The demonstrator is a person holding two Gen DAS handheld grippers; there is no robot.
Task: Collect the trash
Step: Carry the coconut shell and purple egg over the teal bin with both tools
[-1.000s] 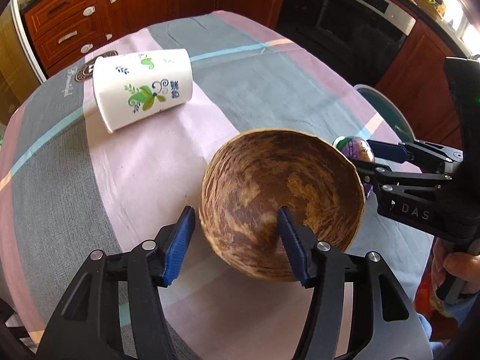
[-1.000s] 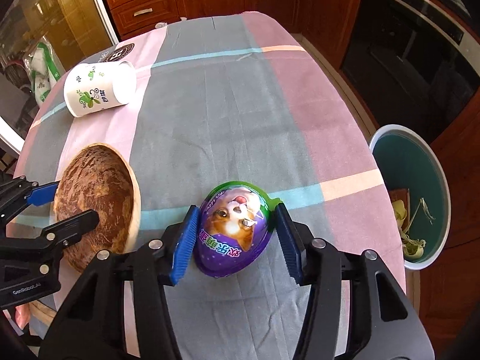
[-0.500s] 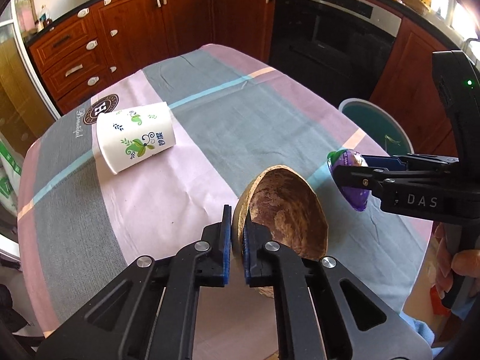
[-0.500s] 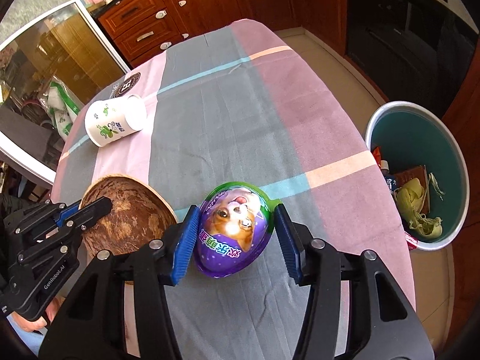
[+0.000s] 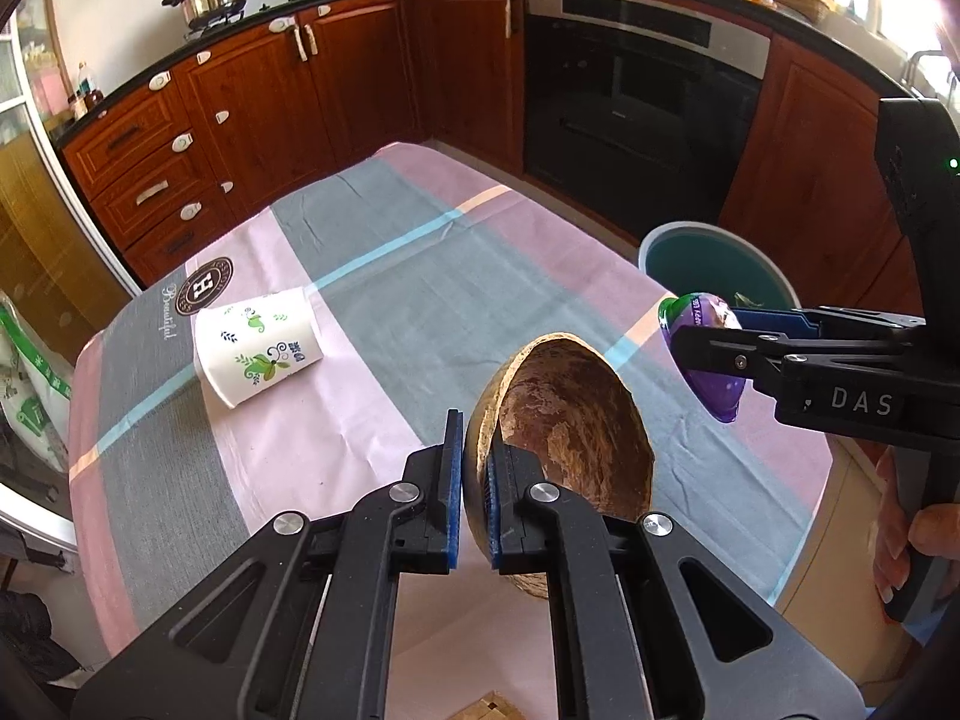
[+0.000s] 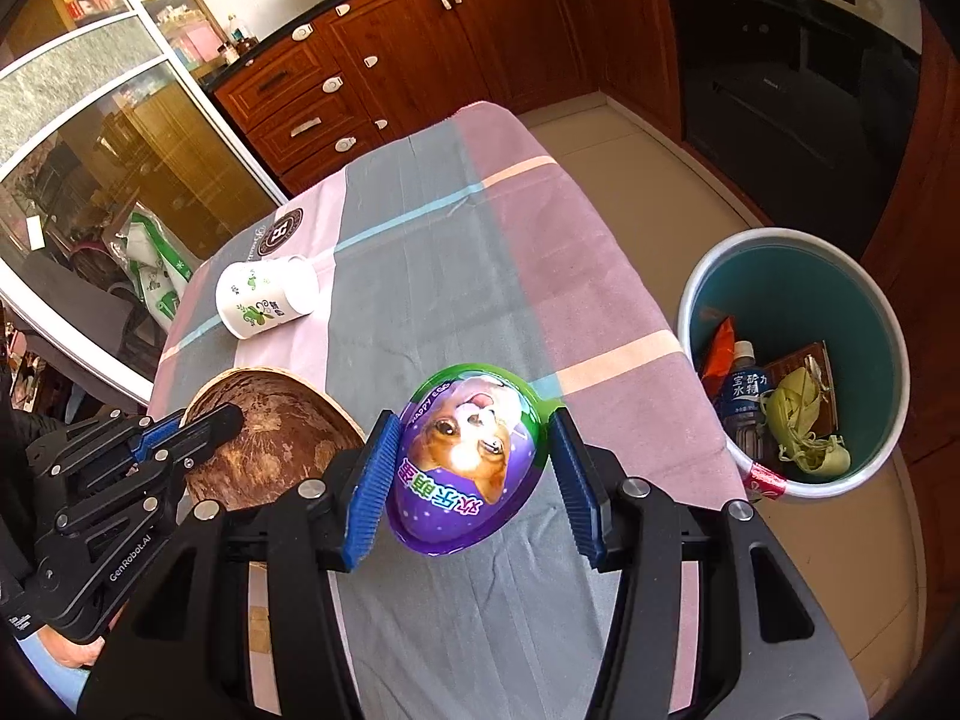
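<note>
The right hand-held gripper (image 6: 471, 483) is spread about as wide as the purple "Happy Egg" toy-egg package (image 6: 471, 459) it carries, both blue pads pressed to the package's sides, long axis running roughly along the fingers with the puppy picture facing the camera. The package is lifted clear of the tabletop (image 6: 456, 276). From it the teal trash bin (image 6: 864, 312) lies to the right and lower, on the floor just past the tabletop's edge, mouth open upward, with a water bottle (image 6: 741, 387), an orange wrapper (image 6: 717, 345) and some pale green husk-like scraps (image 6: 801, 420) already inside. The coming move turns on that relation: a sweep right and outward until the package hangs over the bin's mouth, which the right side is clearly nearer to. The left hand-held gripper (image 5: 475, 486) is almost fully closed, pinching the thin rim of a brown coconut-shell half (image 5: 570, 420) that is tilted on edge, hollow facing right; whether its underside touches the cloth I cannot tell. It sits farther from the bin (image 5: 714, 264), with the right hand-held gripper (image 5: 711, 336) and its package (image 5: 705, 354) in between, so it would probably go second. A white paper cup (image 5: 258, 342) with green leaf print lies on its side on the tabletop's far left, well apart from both and not yet collected.
</note>
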